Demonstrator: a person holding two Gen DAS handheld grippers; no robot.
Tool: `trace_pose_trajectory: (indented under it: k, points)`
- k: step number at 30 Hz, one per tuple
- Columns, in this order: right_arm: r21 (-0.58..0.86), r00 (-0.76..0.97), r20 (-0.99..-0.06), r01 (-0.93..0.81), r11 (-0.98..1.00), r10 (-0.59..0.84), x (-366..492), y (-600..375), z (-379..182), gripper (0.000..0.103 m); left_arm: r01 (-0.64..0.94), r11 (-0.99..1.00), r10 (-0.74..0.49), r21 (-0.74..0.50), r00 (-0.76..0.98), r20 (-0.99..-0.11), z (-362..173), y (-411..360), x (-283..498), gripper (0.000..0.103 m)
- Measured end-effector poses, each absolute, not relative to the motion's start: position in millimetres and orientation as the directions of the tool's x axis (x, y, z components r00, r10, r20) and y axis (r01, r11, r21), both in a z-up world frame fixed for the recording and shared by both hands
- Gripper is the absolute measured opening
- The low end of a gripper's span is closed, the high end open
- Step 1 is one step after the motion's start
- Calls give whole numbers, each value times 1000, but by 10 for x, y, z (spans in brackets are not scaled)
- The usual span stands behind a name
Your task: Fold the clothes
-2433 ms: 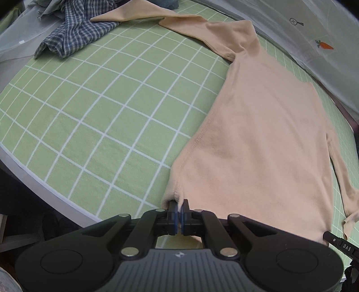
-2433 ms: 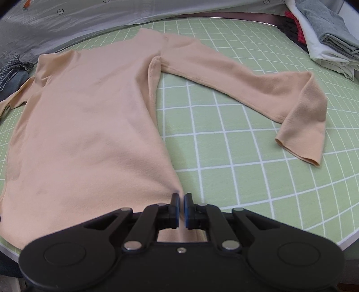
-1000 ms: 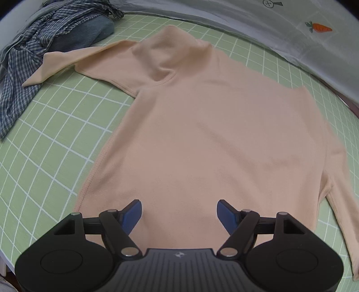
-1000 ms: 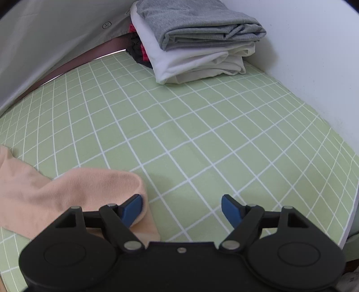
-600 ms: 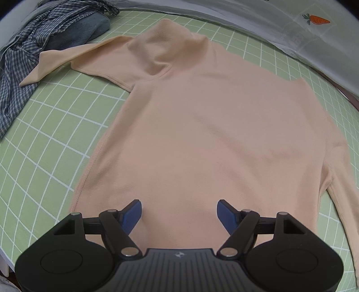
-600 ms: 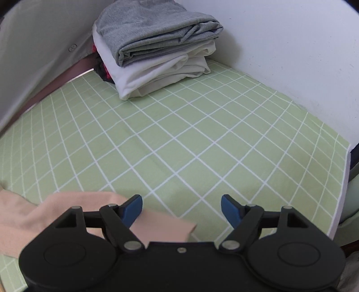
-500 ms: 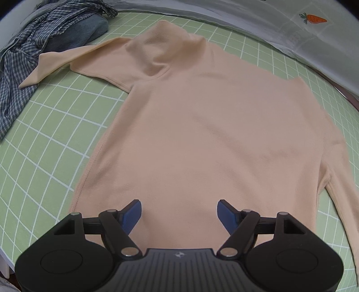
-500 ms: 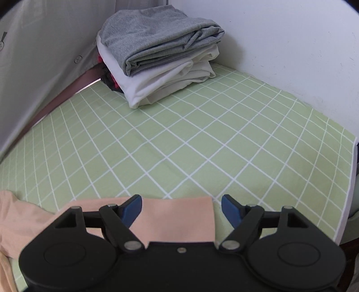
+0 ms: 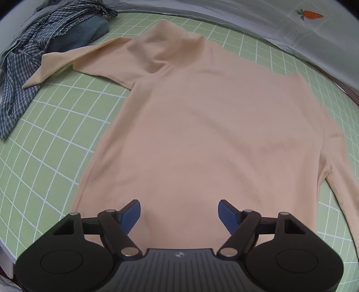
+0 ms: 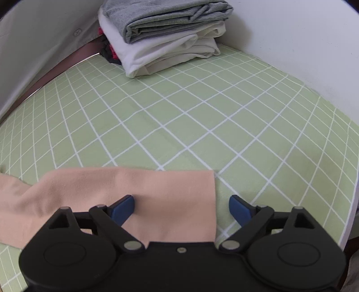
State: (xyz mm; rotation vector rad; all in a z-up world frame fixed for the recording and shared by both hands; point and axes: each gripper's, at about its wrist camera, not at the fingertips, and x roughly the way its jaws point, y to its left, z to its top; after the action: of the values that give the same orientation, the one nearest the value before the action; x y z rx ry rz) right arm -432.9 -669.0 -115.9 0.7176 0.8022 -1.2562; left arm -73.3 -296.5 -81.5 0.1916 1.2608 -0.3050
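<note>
We've got the peach turtleneck top (image 9: 208,125) spread flat across the middle of the left wrist view on the green grid sheet (image 9: 56,125). The left tool (image 9: 179,212) is released, jaws wide over the hem, gripping nothing. The right tool (image 10: 181,207) is opening over the sleeve cuff (image 10: 157,193), pads off the fabric. No readable writing, just a carrot print (image 9: 309,14) upper right. Plaid shirt (image 9: 24,67) sits upper left; a folded stack (image 10: 163,33) sits at top of the right view.
</note>
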Motion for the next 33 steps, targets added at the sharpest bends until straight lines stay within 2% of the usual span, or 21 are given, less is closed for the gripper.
trace_pose_trajectory:
  k: [2,4,5,6,7,8,9,14,19,20,21,22,24,27,30,33]
  points:
    - [36,117,-837,986,161,-534,-4366,-6698,-1168,95,331,944,-110,-15,270,-957,-829,-2989,-739,77]
    - [41,135,-828,982,182,-544,-4365,-6683,-1156,90,336,942,-97,-2,266,-959,-847,-3021,-740,77]
    - [38,159,-819,974,224,-552,-4338,-6662,-1138,78,341,940,-91,4,264,-960,-856,-3041,-742,77]
    - [36,183,-809,964,265,-558,-4311,-6641,-1120,56,347,938,-87,10,262,-961,-863,-3065,-747,77]
    - [37,216,-801,949,314,-558,-4276,-6625,-1098,41,354,935,-82,16,261,-962,-871,-3091,-752,77]
    - [42,250,-797,931,363,-549,-4230,-6624,-1078,15,361,932,-79,20,259,-962,-876,-3120,-757,77]
    - [34,261,-795,920,390,-547,-4183,-6638,-1070,11,369,929,-77,25,259,-963,-878,-3151,-762,77]
    - [-137,188,-759,890,435,-624,-4032,-6872,-1092,10,392,920,-84,30,271,-959,-846,-3277,-754,78]
    - [-132,94,-757,947,292,-647,-4231,-7444,-1055,13,380,925,-99,12,270,-958,-855,-3279,-740,78]
    - [-127,78,-765,955,267,-639,-4259,-7508,-1035,19,372,928,-103,6,270,-957,-855,-3256,-740,78]
    - [-132,58,-765,960,245,-641,-4275,-7537,-1010,32,359,933,-106,-2,272,-956,-851,-3217,-738,78]
    - [-147,48,-756,960,239,-653,-4270,-7498,-980,37,344,939,-110,-9,275,-955,-843,-3168,-736,78]
    - [-169,55,-735,951,260,-676,-4239,-7363,-914,58,314,949,-118,-25,281,-953,-829,-3068,-731,78]
    - [-154,85,-734,945,288,-674,-4178,-7063,-870,74,268,963,-122,-42,288,-950,-813,-2862,-717,78]
    - [-106,146,-760,934,342,-633,-4091,-6699,-884,80,227,973,-118,-51,295,-948,-799,-2609,-722,78]
    - [-56,208,-789,913,404,-579,-3967,-6305,-909,80,192,980,-111,-54,296,-949,-766,-2318,-735,78]
